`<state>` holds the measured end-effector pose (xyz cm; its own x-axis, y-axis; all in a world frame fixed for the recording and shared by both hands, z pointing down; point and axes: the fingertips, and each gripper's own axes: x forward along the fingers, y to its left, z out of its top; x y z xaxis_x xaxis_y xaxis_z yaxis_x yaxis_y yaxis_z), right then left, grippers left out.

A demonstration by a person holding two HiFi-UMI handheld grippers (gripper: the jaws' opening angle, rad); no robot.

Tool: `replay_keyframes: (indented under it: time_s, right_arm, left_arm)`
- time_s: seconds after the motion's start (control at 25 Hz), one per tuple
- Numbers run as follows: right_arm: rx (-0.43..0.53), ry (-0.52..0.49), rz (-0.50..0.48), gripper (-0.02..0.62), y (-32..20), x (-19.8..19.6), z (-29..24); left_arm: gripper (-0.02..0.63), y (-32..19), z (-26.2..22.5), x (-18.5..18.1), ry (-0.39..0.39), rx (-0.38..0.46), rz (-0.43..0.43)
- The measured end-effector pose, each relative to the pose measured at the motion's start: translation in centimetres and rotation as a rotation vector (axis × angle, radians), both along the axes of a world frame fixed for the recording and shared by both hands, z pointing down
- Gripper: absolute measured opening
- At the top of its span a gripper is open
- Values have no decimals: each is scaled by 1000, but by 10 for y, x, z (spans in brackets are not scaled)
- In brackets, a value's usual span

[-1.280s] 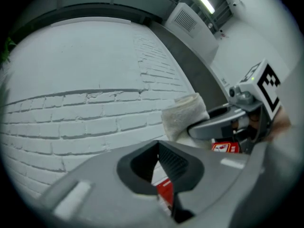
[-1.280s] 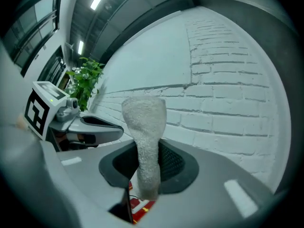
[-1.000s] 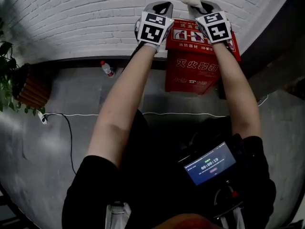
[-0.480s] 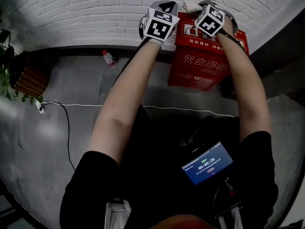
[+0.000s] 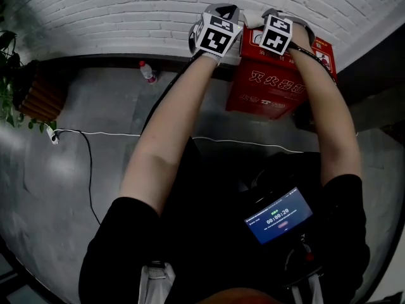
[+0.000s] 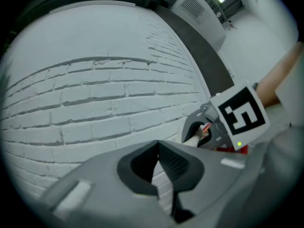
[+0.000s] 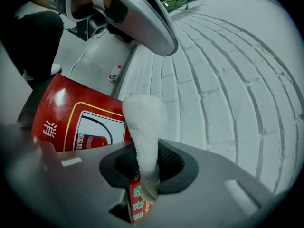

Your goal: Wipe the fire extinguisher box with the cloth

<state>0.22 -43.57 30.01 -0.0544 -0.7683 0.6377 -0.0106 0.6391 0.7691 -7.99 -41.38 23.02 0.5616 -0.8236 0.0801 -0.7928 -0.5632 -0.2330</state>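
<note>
The red fire extinguisher box point(image 5: 272, 87) stands on the floor against the white brick wall, its top point(image 7: 71, 118) showing white print and a picture. My right gripper point(image 5: 273, 19) hovers over the box's top back edge, shut on a white cloth point(image 7: 145, 137) that sticks out past the jaws toward the wall. A bit of that cloth point(image 5: 252, 18) shows between the two grippers in the head view. My left gripper point(image 5: 218, 14) is just left of the box near the wall, jaws shut with nothing between them point(image 6: 164, 172). The right gripper point(image 6: 223, 122) appears in the left gripper view.
A white brick wall point(image 5: 126, 11) runs along the back. A small plastic bottle point(image 5: 147, 72) stands on the floor by the wall, left of the box. A white cable point(image 5: 114, 135) crosses the grey floor. A potted plant point(image 5: 19, 87) is at far left.
Both grippers have shifted slightly left and closer together over the box's top back edge. The right gripper has turned, dragging the cloth along the top.
</note>
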Motion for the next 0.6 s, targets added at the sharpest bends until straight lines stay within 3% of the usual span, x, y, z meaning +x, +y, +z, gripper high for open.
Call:
replay_keyframes:
  time_s: [0.28, 0.6]
  right_arm:
    - [-75, -38, 12, 84, 30, -5, 4]
    - [-107, -42, -18, 84, 82, -9, 8]
  left_arm:
    - [0, 19, 7, -3, 71, -46, -18]
    - [0, 52, 10, -4, 80, -61, -27]
